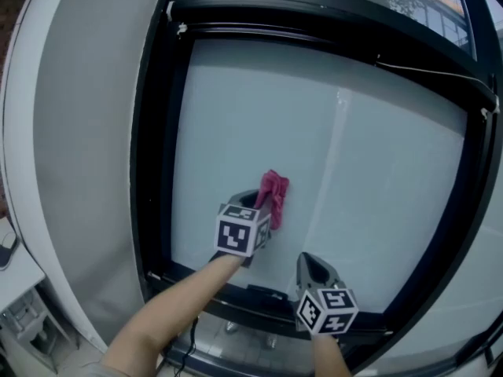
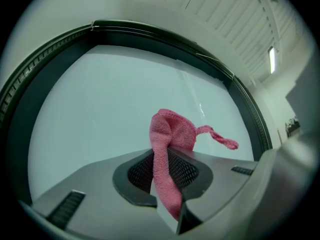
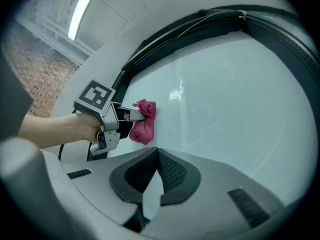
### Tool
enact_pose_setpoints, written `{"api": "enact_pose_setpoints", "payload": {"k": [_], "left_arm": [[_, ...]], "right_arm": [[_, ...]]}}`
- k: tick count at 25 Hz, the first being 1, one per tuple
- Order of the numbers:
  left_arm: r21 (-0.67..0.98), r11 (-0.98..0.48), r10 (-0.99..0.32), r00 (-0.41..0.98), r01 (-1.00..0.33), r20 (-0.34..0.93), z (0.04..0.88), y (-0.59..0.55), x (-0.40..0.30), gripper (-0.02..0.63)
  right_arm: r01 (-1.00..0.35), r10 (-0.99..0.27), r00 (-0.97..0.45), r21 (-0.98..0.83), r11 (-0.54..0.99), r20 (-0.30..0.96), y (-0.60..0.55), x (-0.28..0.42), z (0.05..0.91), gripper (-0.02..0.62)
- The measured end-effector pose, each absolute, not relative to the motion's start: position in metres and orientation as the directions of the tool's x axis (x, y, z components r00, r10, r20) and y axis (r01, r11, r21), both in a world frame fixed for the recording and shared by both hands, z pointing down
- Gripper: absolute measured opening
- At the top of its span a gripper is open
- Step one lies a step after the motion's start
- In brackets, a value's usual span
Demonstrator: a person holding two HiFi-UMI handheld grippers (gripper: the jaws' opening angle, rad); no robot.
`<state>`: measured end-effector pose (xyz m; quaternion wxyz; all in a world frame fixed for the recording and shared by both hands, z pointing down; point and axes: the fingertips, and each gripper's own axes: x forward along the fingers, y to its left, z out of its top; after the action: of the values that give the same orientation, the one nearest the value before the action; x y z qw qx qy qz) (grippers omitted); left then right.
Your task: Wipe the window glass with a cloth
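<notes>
One pink cloth touching the window glass near its lower middle, clamped in the left gripper, right gripper closed and empty before the glass's lower edge, black frame around the glass, grey wall left of it

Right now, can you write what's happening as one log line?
left gripper: shut on pink cloth | pink cloth: against window glass | right gripper: shut, empty

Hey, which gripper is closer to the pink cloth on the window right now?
Left. The left gripper is clamped on the pink cloth at the glass. The right gripper is apart from it, lower and to the right, jaws shut on nothing.
</notes>
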<state>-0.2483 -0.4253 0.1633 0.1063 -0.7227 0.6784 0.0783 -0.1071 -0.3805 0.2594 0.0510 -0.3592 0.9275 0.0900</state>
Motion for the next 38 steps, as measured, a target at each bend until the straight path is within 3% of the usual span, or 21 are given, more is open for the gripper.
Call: {"api": "enact_pose_setpoints", "payload": {"k": [18,38], "left_arm": [[0.027,0.287,-0.931,-0.285,-0.958,-0.230,0.183,-0.372,-0.423,0.052],[0.016,0.526,-0.826,-0.515,-0.850,-0.228,0.187,-0.341,-0.457,0.052]], "right_arm": [[-0.565,-0.551,-0.824,0.117,0.816,-0.135,-0.364,-0.195,0.267,0.002],[-0.436,-0.421,-0.896,0.096,0.895,-0.143,-0.372,-0.227,0.270,0.002]]}}
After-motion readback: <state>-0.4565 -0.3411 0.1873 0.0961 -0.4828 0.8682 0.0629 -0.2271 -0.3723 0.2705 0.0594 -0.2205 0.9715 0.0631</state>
